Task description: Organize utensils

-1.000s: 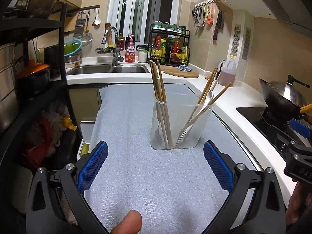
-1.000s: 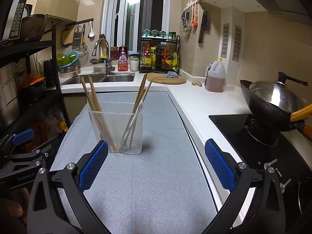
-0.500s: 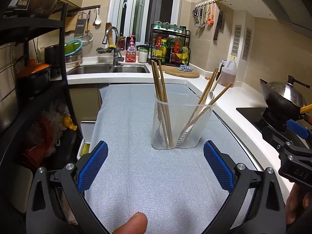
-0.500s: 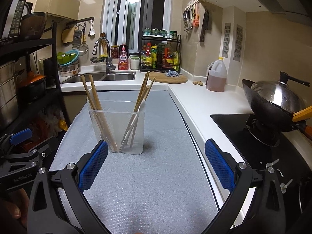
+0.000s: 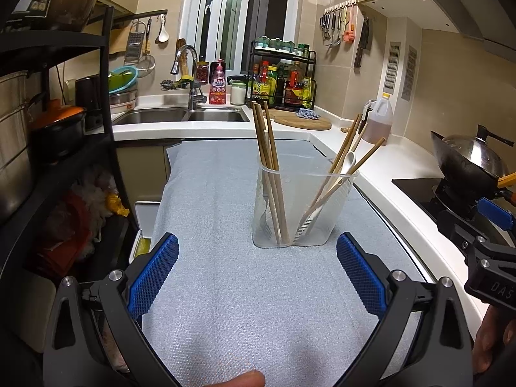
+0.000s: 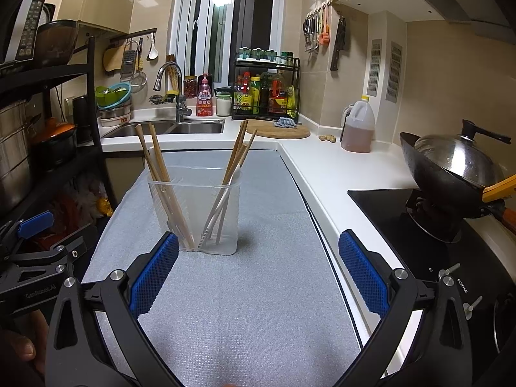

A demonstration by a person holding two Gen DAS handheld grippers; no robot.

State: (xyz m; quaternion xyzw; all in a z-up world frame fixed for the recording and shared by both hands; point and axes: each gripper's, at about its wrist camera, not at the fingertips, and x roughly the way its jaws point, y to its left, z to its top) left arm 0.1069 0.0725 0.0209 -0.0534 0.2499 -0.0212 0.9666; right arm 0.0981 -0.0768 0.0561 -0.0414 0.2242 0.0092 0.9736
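**Both tools spread wide before the utensil holder**

The left tool (image 5: 257, 274) is released, its blue pads (image 5: 151, 277) spread wide over the grey mat (image 5: 225, 290) and gripping nothing. The right tool (image 6: 258, 272) is likewise spread wide and empty.

Just ahead of both stands the clear utensil holder (image 5: 303, 206) on the mat-covered tabletop (image 6: 335, 174). Its left compartment holds a bunch of wooden chopsticks (image 5: 267, 148) leaning left, with a fork (image 5: 265, 222) beside them. The right compartment holds more chopsticks (image 5: 351, 161) and a white spoon (image 5: 347, 163) leaning right.

Farther right, a wok (image 6: 451, 167) sits on the stove; the sink (image 6: 167, 127) lies behind.
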